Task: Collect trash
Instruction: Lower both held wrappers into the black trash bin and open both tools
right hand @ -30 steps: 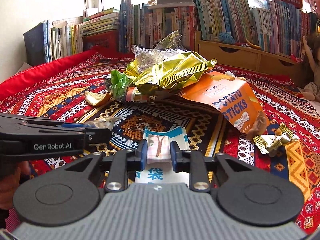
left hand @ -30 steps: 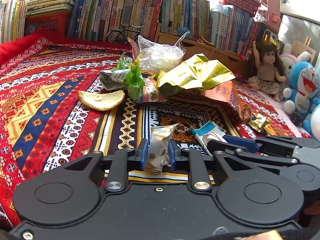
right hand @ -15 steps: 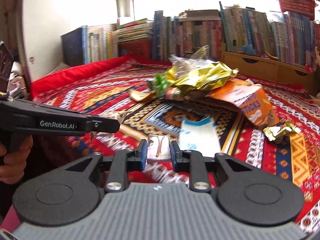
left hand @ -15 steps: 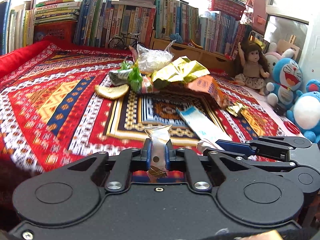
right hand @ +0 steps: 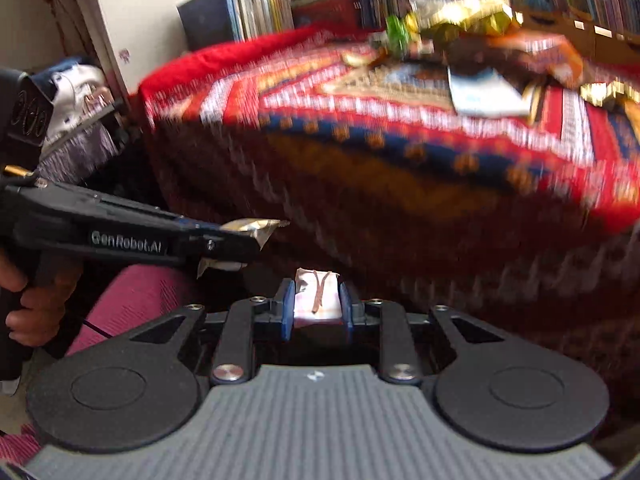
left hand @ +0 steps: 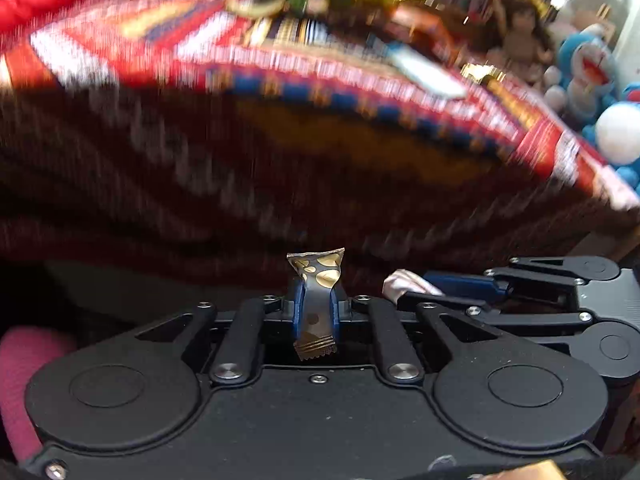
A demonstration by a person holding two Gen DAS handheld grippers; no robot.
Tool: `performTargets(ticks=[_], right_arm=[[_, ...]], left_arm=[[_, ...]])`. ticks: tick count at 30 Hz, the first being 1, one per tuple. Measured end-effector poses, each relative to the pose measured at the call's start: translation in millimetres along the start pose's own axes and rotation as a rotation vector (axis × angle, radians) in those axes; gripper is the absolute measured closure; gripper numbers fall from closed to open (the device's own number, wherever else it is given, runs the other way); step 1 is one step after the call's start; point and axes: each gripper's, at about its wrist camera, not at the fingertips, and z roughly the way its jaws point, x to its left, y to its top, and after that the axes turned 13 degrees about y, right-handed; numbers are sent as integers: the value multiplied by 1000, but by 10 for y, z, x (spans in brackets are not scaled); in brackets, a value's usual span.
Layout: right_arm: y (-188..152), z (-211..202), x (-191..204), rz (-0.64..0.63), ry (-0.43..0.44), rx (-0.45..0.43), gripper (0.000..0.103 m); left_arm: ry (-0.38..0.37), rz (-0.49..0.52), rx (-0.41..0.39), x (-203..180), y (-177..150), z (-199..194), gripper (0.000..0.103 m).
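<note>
My left gripper [left hand: 316,300] is shut on a small gold-spotted foil wrapper [left hand: 318,280], held below the front edge of the patterned cloth. In the right wrist view that left gripper [right hand: 240,240] comes in from the left with the foil wrapper [right hand: 256,226] sticking out. My right gripper [right hand: 316,300] is shut on a small white wrapper [right hand: 316,294] with a brown mark. The white wrapper [left hand: 408,282] also shows in the left wrist view. Several more wrappers [right hand: 460,16] lie piled on the cloth, blurred.
A red patterned cloth [right hand: 400,120] covers a raised surface and hangs down its front. A blue-white packet [right hand: 484,96] and an orange bag [right hand: 548,48] lie on it. Books [right hand: 280,4] line the back. A doll [left hand: 516,40] and plush toys [left hand: 588,68] sit right. A hand [right hand: 28,308] grips the left handle.
Both grippers have pulled back and down off the cloth top, each still holding its wrapper. They now sit below the cloth's front edge, and the view is motion-blurred.
</note>
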Motion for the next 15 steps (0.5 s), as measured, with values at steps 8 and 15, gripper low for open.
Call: performTargets(ticks=[8,15], right_arm=[[-369,430,-357,155,-45,121,73],[-594,763,-631,265,-39,174,72]], left_arm=[[65,-88,238,85,-316,786,90],[110,-99,332,109,-428,1198,90]])
